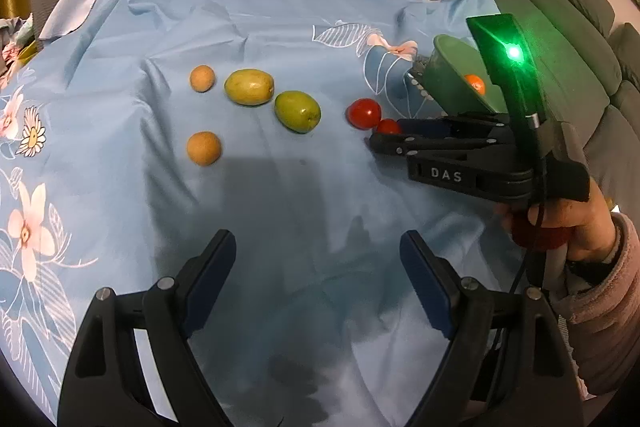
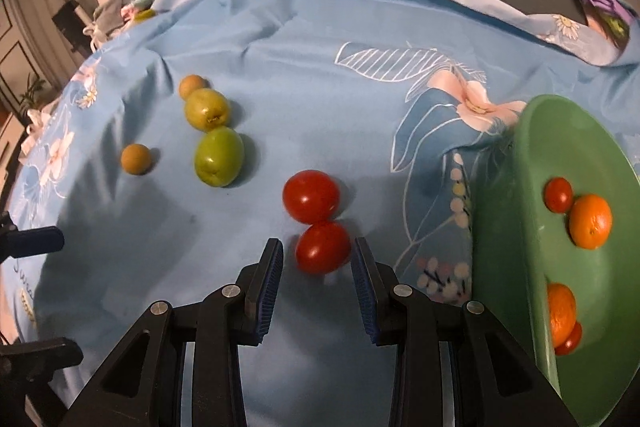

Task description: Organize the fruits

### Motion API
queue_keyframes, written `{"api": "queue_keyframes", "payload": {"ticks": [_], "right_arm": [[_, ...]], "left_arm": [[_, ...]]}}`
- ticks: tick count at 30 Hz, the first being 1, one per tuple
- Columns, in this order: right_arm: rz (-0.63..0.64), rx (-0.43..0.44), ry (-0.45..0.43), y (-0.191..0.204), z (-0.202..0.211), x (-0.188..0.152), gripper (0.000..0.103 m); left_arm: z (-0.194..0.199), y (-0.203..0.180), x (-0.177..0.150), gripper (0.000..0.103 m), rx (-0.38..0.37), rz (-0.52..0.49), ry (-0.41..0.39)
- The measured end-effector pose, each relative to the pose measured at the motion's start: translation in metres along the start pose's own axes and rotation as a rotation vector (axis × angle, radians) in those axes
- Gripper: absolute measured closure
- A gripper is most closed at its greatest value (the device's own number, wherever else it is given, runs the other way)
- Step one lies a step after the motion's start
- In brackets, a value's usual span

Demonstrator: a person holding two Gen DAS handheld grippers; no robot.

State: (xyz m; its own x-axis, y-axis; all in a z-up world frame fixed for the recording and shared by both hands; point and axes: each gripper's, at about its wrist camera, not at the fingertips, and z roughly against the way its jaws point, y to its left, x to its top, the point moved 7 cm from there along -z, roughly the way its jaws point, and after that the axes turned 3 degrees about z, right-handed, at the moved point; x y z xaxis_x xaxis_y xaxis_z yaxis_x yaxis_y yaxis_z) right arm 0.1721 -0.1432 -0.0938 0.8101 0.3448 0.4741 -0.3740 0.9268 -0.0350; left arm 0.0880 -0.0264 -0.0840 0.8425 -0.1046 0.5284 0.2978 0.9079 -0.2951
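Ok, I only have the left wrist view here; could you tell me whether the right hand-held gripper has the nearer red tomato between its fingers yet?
Observer: Yes, the near tomato lies between the tips of the right hand-held gripper, but a gap shows on its left side, so it is not pinched.
Operator: Thank you. Does it touch the other one?
Observer: It rests against the far tomato on the blue cloth.
Operator: And what is in the bowl besides the one orange I see?
Observer: The green bowl also holds a second orange and two small tomatoes.
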Motion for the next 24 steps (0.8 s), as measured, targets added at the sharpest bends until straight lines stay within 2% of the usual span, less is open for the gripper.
{"api": "queue_keyframes", "payload": {"ticks": [4, 6, 10, 17, 22, 24], "right_arm": [[0.009, 0.003, 0.009, -0.001, -0.006, 0.001, 0.068], [0.009, 0.007, -0.004, -0.002, -0.005, 0.002, 0.073], [-0.007, 0.037, -0.022, -0.003, -0.002, -0.003, 0.073], [-0.035, 0.139, -0.068, -0.001, 0.03, -0.031, 0.073], [-0.057, 0.19, -0.094, -0.004, 0.046, -0.048, 0.073], [-0.061, 0.202, -0.102, -0.004, 0.048, -0.05, 0.073]], "left_arm": [[-0.007, -0.001, 0.006, 0.019, 0.0, -0.004, 0.005], [-0.01, -0.003, 0.009, 0.019, -0.002, -0.007, 0.004], [-0.017, -0.009, 0.02, 0.02, -0.019, -0.009, -0.006], [-0.034, -0.033, 0.049, 0.022, -0.052, -0.062, -0.031], [-0.059, -0.052, 0.071, 0.033, -0.063, -0.125, -0.017], [-0.073, -0.057, 0.078, 0.037, -0.044, -0.143, 0.002]]}}
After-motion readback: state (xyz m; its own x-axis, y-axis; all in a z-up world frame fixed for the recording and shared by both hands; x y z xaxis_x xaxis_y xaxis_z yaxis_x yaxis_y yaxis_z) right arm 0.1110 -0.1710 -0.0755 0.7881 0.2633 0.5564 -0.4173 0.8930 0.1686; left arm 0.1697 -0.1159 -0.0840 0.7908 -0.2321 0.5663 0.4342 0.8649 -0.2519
